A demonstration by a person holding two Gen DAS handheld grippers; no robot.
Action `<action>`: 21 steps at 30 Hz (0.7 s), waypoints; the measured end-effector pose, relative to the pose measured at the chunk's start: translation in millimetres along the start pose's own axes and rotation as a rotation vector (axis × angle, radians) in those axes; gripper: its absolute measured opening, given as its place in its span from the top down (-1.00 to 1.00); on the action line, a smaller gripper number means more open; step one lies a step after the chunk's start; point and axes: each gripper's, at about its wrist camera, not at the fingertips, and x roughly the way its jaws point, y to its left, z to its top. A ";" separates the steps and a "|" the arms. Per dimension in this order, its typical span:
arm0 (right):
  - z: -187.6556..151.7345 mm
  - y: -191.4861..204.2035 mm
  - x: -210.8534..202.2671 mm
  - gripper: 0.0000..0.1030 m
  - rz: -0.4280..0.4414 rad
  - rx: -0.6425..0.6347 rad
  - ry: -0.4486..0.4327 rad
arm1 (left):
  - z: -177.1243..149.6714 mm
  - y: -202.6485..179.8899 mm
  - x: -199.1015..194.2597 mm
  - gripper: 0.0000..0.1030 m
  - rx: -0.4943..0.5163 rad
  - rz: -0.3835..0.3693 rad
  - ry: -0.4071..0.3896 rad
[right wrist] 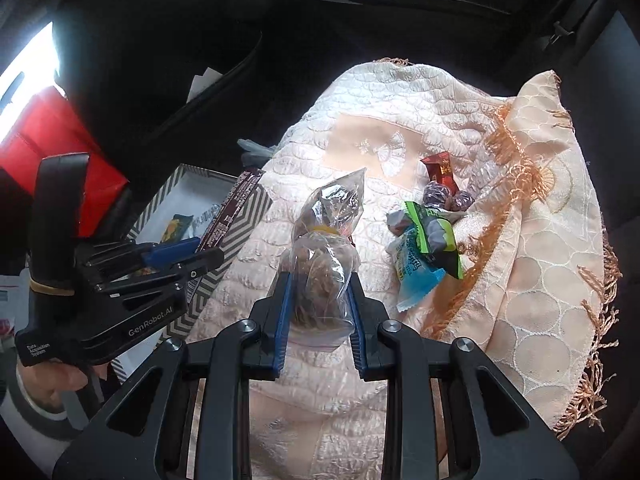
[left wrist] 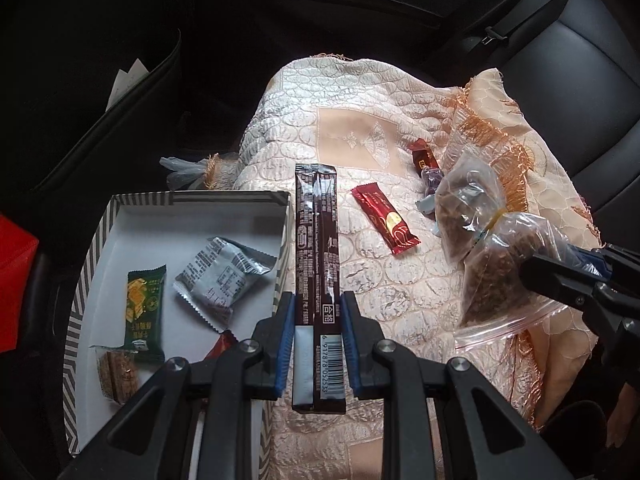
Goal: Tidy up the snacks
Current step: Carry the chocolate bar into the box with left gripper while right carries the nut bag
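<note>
Here, on a car's back seat under a cream embossed cloth (left wrist: 360,272) with an orange fringe: loose snacks and one striped cardboard box (left wrist: 100,240) at the cloth's left edge.

Left gripper (left wrist: 318,344): narrow, blue pads clamped on the lower end of a long dark brown stick packet (left wrist: 318,248), barcode end toward the camera, top end pointing away. Hanging just right of the box wall, over the cloth, not inside the box.

Right gripper (right wrist: 319,308): also narrow, closed on a clear plastic bag (right wrist: 326,240) of brown crumbly contents, tied with a yellow band, held above the cloth's middle. Seen from the left wrist as well, entering from the right edge with the same bag (left wrist: 480,240).

Inside the box: a green wrapped biscuit (left wrist: 145,312), a grey-silver pouch (left wrist: 224,276), a clear-wrapped brown cake (left wrist: 118,372) at the near corner, and a red wrapper (left wrist: 222,346) mostly hidden behind the left gripper's finger.

Still lying on the cloth: a red bar wrapper (left wrist: 386,220) between the stick packet and the bag; further right a small dark red sweet (right wrist: 440,172), purple foil candies (right wrist: 444,198), a lime-green and grey pack (right wrist: 436,232) overlapping a light blue pack (right wrist: 416,276), all crowded against the folded fringe.

Around the seat: a red bag (right wrist: 56,152) beyond the box, a black seat-back pocket with white paper (left wrist: 130,76), and a thin grey plastic bag (left wrist: 184,168) bunched just behind the box.
</note>
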 end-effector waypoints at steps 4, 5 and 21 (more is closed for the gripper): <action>3.7 15.4 -0.9 0.52 0.012 -0.023 -0.007 | -4.1 14.3 -7.5 0.52 -0.023 0.013 -0.008; 4.1 18.9 -0.7 0.52 0.014 -0.030 -0.007 | -5.2 17.8 -9.5 0.52 -0.029 0.017 -0.011; 10.5 69.0 9.3 0.52 0.051 -0.121 0.009 | -20.5 63.7 -28.9 0.52 -0.109 0.061 -0.033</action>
